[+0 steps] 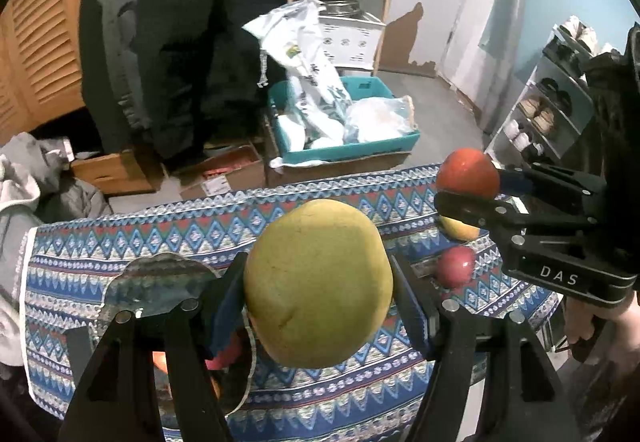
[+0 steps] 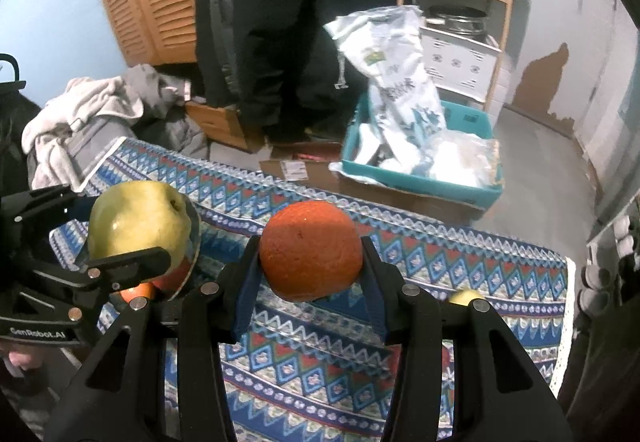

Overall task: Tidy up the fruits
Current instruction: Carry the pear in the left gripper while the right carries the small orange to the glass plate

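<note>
Left tongs [image 1: 320,286] are clamping a big round yellow-green fruit [image 1: 318,284], dull matte skin, looks like a pear or pale apple, holding it up above the counter [image 1: 340,394]. Right tongs [image 2: 312,262] are gripping an orange [image 2: 310,250], pebbly rind, also lifted off the surface. Under the left tongs a shiny glass plate [image 1: 160,286] with a wavy rim is sitting on the counter with reddish fruit on it. A red apple [image 1: 456,268] and a yellow fruit [image 1: 460,228] are lying further right on the zigzag-patterned woven tablecloth [image 2: 320,362]. A teal plastic crate [image 2: 424,178] stuffed with crinkly bags is sitting on the floor beyond.
</note>
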Motion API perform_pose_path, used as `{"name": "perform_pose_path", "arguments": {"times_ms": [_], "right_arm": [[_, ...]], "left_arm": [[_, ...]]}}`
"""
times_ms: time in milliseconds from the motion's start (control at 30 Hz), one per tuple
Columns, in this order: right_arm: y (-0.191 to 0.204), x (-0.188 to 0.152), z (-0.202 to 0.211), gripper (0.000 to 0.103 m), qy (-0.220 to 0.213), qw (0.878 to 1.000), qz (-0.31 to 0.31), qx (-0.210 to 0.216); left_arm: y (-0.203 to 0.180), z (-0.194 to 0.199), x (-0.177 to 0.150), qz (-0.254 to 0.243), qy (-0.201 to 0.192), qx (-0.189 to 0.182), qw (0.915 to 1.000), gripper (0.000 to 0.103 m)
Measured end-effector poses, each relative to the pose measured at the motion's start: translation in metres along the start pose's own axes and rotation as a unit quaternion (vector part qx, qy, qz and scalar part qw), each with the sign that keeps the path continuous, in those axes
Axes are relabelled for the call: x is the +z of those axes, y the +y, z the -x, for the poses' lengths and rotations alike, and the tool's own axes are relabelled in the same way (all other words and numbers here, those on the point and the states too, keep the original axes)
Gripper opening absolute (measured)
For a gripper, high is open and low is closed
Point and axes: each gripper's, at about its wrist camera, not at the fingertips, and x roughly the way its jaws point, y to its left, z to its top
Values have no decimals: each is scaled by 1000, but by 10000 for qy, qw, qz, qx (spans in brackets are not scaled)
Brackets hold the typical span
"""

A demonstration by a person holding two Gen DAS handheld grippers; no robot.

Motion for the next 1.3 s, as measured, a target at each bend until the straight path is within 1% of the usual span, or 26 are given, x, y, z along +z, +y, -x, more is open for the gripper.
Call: {"name": "perform_pose_path", "arguments": {"times_ms": [233, 567, 900, 1100, 1300], "right_arm": [[26, 10, -17, 46, 108, 9996, 160, 226], [63, 22, -48, 46, 332, 9977, 380, 455], [101, 29, -94, 46, 597, 9944, 571, 665], [119, 31, -118, 46, 781, 9919, 650, 765], [134, 33, -142, 46, 978, 9889, 650, 907]], "left_arm": [[42, 10, -6, 134, -11, 241, 9996, 70], [90, 11, -18, 410, 49, 422, 9983, 70], [134, -7, -35, 749, 240, 568, 9953, 70], [161, -23, -47, 940, 424, 678, 9924, 70], [183, -42, -57, 1134, 629, 667, 9893, 70]]}}
